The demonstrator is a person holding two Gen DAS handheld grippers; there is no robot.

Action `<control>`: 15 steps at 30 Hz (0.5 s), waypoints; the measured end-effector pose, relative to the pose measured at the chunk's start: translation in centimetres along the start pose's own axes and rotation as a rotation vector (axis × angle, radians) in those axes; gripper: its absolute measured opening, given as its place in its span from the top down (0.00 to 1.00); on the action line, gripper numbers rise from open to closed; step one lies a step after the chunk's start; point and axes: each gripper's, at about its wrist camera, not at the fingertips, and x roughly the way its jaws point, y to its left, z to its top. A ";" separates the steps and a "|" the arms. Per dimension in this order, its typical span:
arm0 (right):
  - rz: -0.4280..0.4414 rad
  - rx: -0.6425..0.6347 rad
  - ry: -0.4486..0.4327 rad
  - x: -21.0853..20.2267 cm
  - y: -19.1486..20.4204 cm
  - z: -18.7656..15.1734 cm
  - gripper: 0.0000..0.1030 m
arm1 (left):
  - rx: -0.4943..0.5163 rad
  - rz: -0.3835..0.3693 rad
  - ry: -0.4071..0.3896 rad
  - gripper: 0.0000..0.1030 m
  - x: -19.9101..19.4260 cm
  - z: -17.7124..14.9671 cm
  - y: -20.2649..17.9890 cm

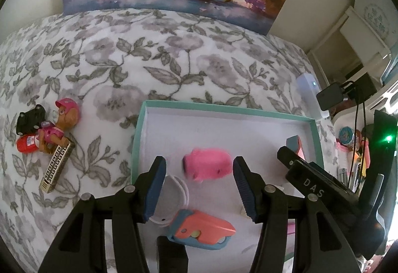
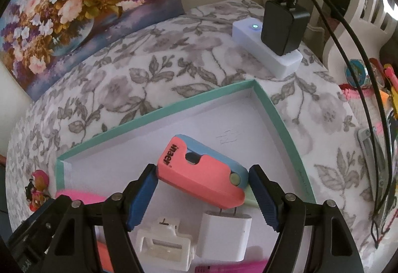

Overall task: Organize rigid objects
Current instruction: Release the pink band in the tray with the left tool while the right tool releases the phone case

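Right hand-held gripper (image 2: 202, 184): jaws parted around a coral-and-blue utility knife (image 2: 202, 173) lying in the teal-rimmed box (image 2: 273, 109); its long axis runs roughly jaw to jaw; pad contact cannot be told. Left hand-held gripper (image 1: 197, 188): released, the pink toy (image 1: 205, 164) just beyond its tips. Farther left on the bed, a toy figure (image 1: 58, 127) waits, nearer the left.

both grippers point steeply downward. the left gripper (image 1: 199, 188) has its blue-padded fingers (image 1: 154, 188) parted, with neither pad pressing on anything (the right tool's black body crosses its view at the right). the right gripper (image 2: 202, 194) also has its fingers (image 2: 143, 198) spread apart, their pads clamping nothing.
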 end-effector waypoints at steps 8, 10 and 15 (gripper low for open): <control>0.009 -0.031 -0.038 -1.9 1.2 0.8 0.05 | -0.021 0.012 -0.038 0.35 -2.0 0.9 0.9; 0.009 -0.045 -0.061 -2.7 1.7 0.9 0.00 | -0.034 0.020 -0.056 0.31 -2.7 1.2 1.4; 0.009 -0.062 -0.081 -3.7 2.4 1.2 0.00 | -0.072 0.040 -0.081 0.30 -3.9 1.8 3.0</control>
